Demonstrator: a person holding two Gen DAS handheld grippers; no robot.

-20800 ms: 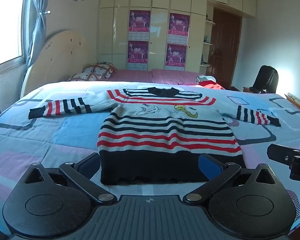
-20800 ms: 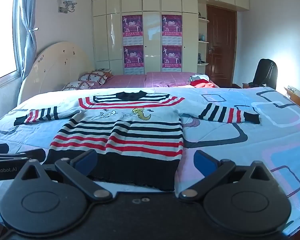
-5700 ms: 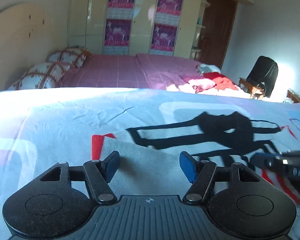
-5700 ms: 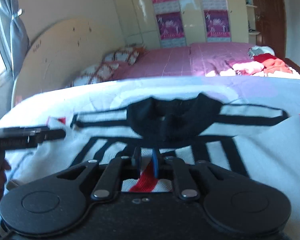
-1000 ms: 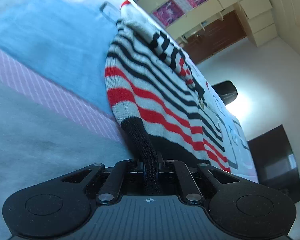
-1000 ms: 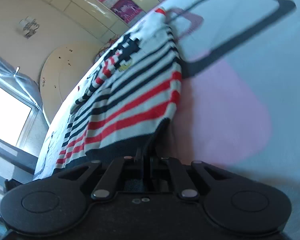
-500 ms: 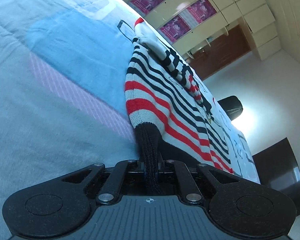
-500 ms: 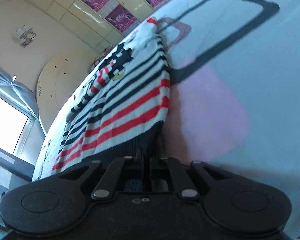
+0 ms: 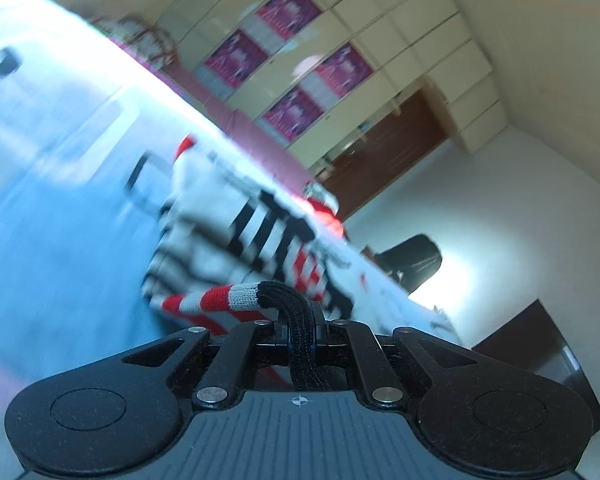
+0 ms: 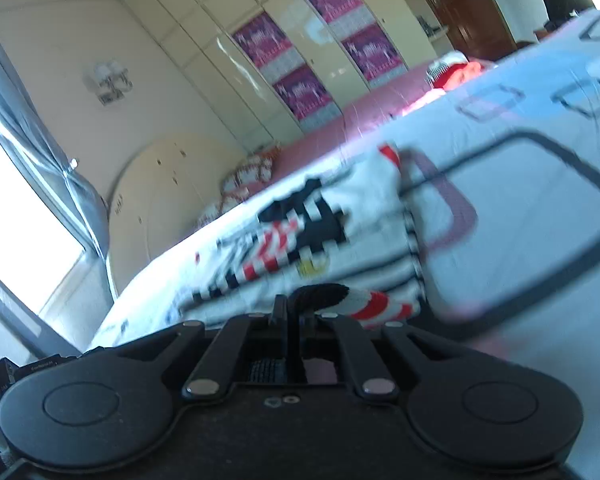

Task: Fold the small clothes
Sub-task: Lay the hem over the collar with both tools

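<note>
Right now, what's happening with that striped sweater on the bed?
A person is folding it with two handheld grippers. The left gripper and the right gripper are each shut on a corner of the black hem of the sweater, holding it off the bed. The sleeves already lie folded across the body; the bottom-to-top fold isn't finished.

Sweater (image 9: 260, 240) on the bed (image 9: 52, 208), wardrobe (image 10: 284, 40) behind, curtained window (image 10: 16, 208) at left.
</note>
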